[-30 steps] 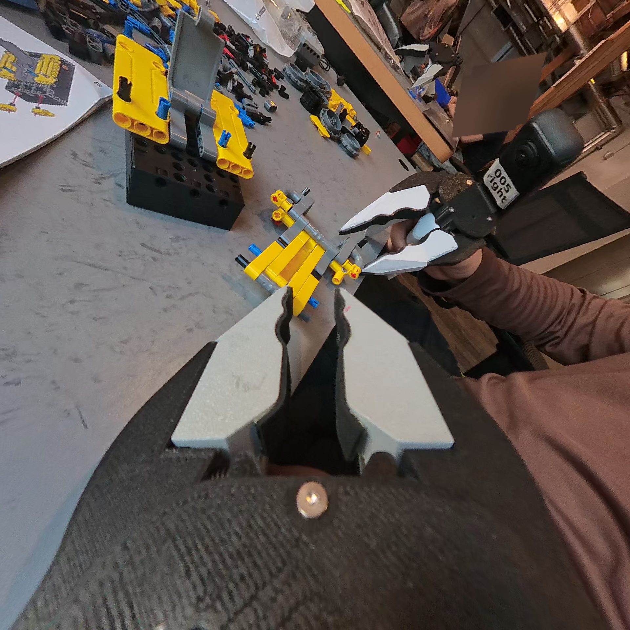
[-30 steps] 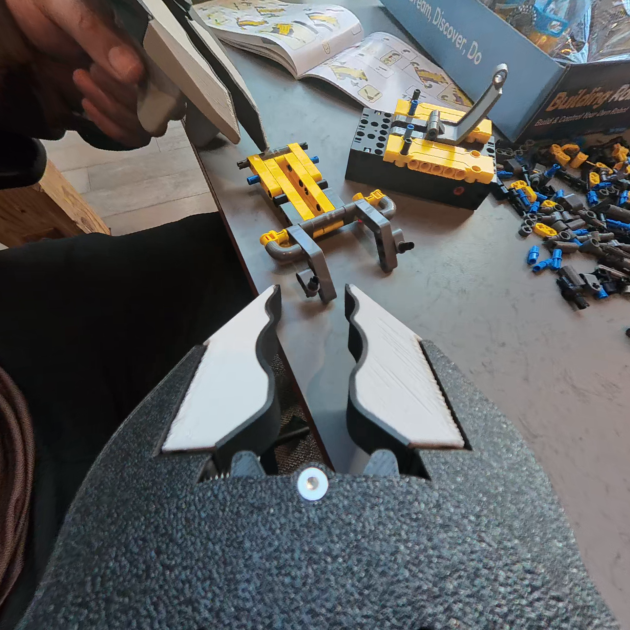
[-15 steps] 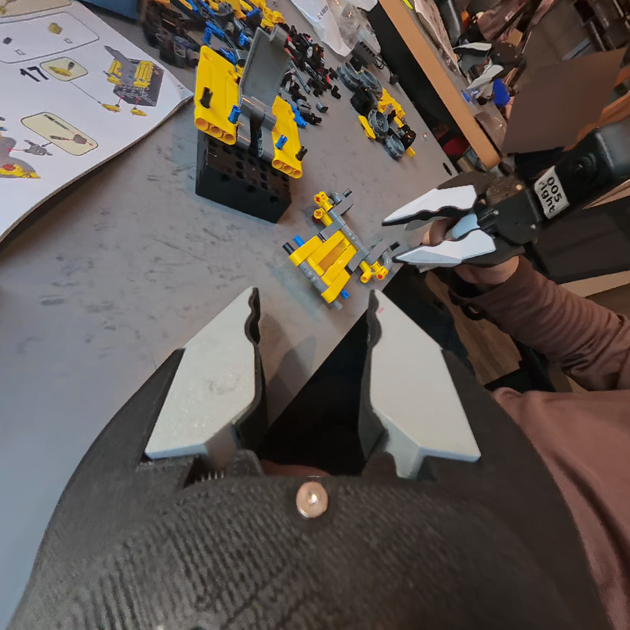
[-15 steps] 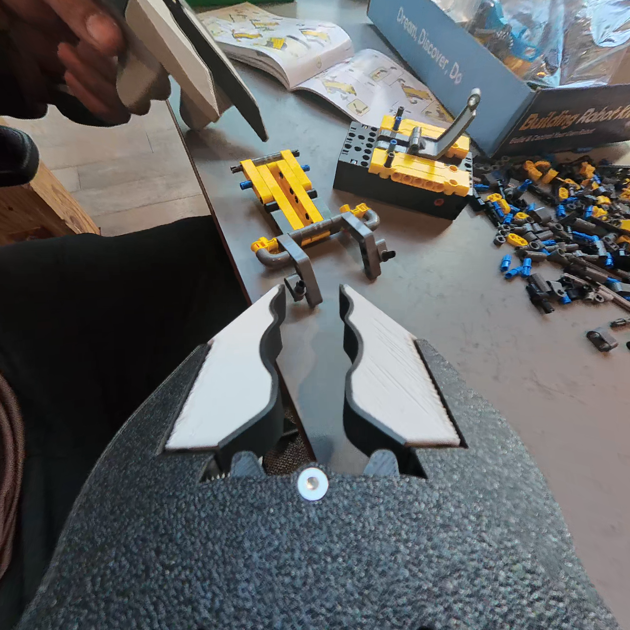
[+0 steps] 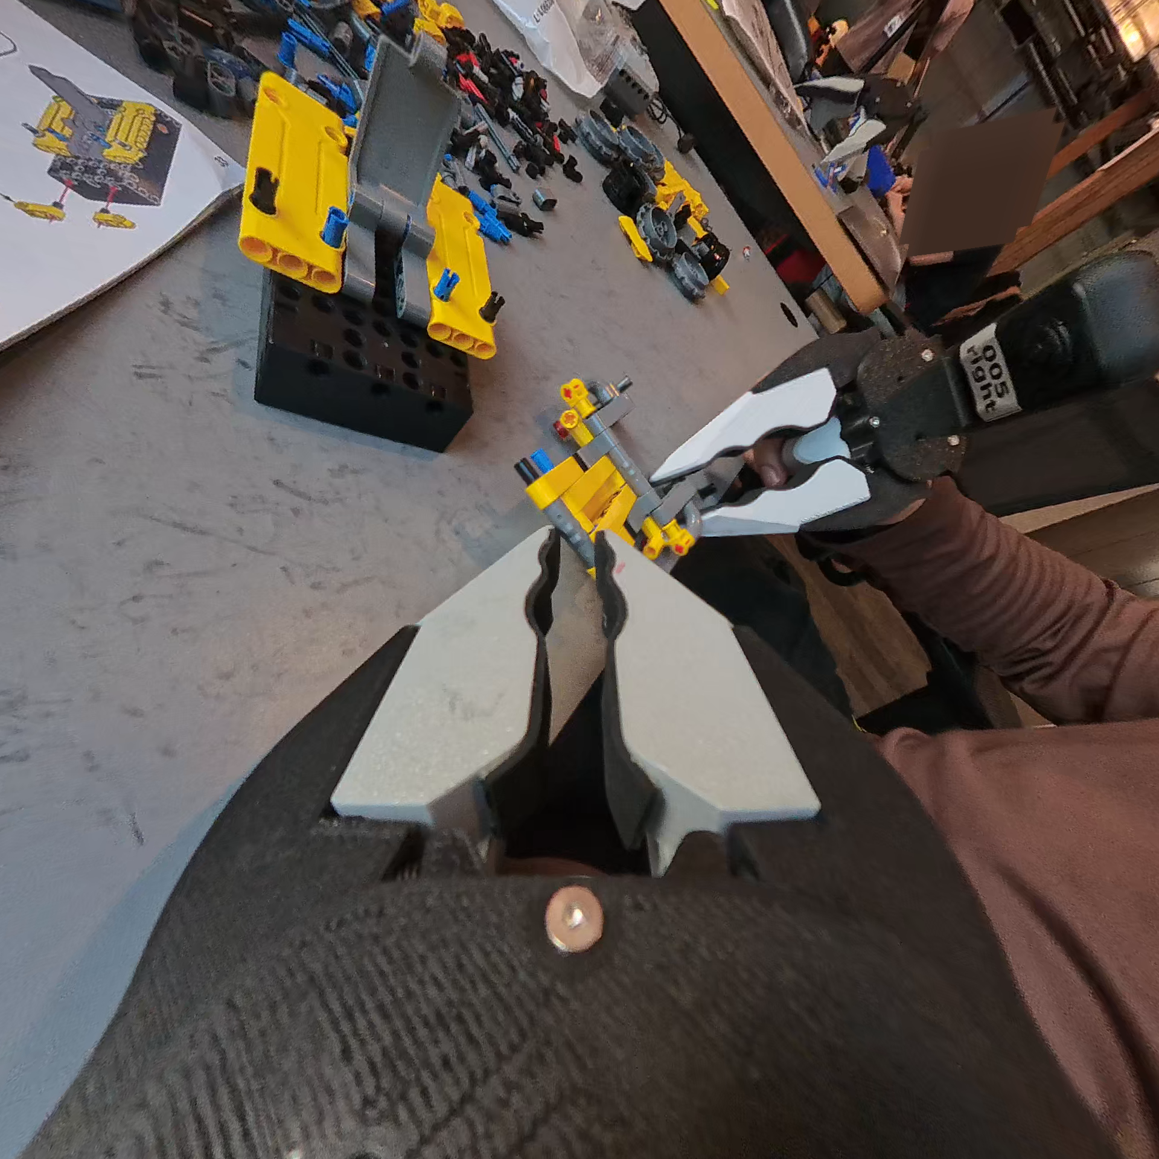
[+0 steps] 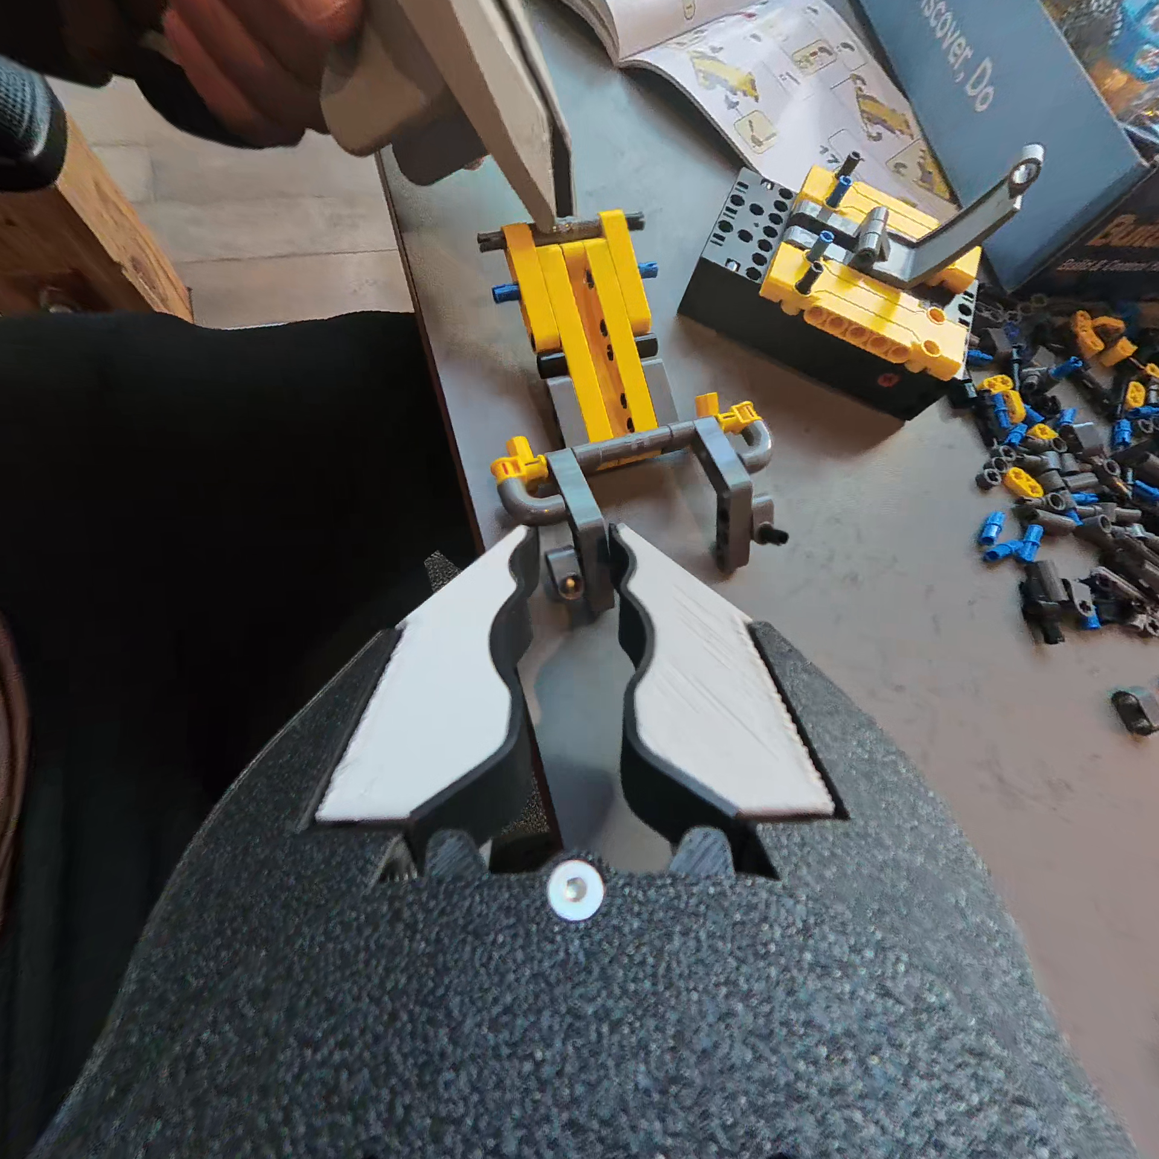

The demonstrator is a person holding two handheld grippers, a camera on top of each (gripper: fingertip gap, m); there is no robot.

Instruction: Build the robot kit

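Observation:
A yellow and grey brick assembly lies near the table's edge; it also shows in the right wrist view. My left gripper is shut on the dark axle at its yellow end. The right wrist view shows the left gripper's tips pinching that axle. My right gripper is closed around one grey arm at the opposite end, with the fingers touching both sides. In the left wrist view the right gripper reaches in from the right, held by a hand in a brown sleeve.
A black block topped with yellow panels and a grey lever stands just beyond the assembly. An open instruction booklet, a blue box, loose small parts and wheels lie farther off. The table edge is close beside the assembly. The grippers' ends are close to 10 cm from one another.
Both grippers moved in onto the assembly. The left one narrowed and closed on the axle. The right one narrowed around the grey arm. The assembly has turned in line between them.

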